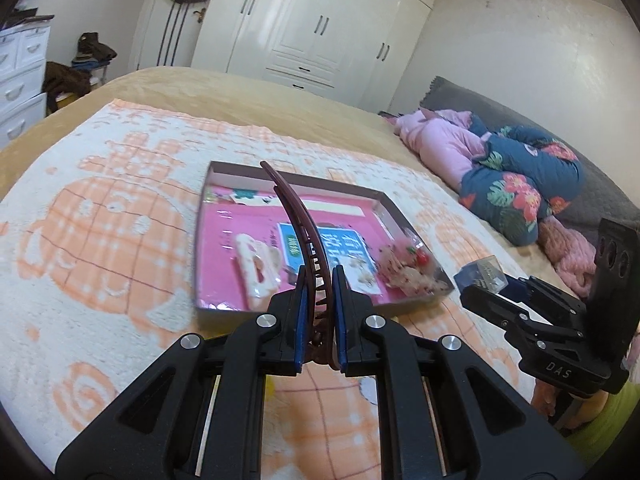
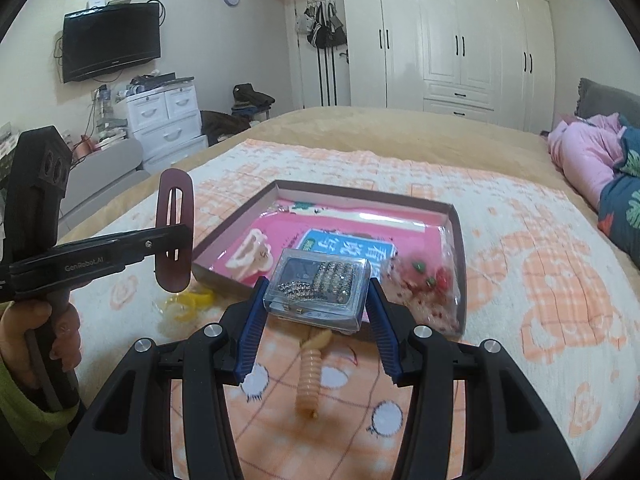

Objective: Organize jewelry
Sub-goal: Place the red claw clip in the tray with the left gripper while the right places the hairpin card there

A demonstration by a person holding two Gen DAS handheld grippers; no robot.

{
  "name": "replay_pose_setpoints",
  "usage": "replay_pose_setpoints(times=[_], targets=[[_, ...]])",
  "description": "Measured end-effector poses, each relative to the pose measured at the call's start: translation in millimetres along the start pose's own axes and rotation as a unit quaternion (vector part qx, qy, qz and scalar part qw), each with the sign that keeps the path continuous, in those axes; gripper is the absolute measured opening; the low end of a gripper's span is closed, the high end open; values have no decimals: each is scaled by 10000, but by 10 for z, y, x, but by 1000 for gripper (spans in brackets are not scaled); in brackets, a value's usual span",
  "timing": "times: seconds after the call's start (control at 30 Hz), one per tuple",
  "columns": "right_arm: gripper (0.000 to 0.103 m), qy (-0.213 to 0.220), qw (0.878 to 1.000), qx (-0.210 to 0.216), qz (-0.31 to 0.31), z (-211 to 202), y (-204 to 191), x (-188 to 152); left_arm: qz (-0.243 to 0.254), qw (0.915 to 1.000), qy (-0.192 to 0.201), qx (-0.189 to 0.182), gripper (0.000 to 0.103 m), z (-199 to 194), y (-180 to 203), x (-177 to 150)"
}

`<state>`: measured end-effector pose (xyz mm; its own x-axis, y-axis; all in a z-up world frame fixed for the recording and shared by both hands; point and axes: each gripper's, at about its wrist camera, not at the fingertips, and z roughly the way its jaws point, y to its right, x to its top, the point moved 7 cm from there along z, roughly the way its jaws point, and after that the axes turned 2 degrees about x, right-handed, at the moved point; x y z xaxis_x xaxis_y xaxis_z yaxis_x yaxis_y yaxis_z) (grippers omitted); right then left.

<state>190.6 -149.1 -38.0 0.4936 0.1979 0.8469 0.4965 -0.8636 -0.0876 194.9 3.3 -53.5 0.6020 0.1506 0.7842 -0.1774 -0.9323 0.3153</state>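
While my left gripper [image 1: 318, 304] is clamped tight on the brown hair clip [image 1: 298, 216] and my right gripper [image 2: 316, 304] pinches the clear jewelry case [image 2: 320, 286] by its two short ends, I'm hovering both just short of the shallow box [image 2: 456, 240] ahead, so I reckon the trick is to lower each flat into bare pink floor, clear of the white claw clip [image 1: 256, 268]. That hair clip's long axis runs forward and up from my left pads, curving away, teeth to my right; the case lies crosswise between my right fingers.
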Motion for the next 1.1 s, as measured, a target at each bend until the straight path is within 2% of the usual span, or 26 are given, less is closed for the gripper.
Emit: replay_pose_setpoints(times=[0.3,0.6,1.1], targets=[[47,175,9998,-38,-21,151,11,225,-132,9998,126,62,5,30,-158,164],[47,317,9993,-178,-15,331,141,420,-20,9999,120,60,5,236,-134,341],[47,16,9982,-577,139,757,510,348,-160,9994,-225,203,6,711,-403,290]])
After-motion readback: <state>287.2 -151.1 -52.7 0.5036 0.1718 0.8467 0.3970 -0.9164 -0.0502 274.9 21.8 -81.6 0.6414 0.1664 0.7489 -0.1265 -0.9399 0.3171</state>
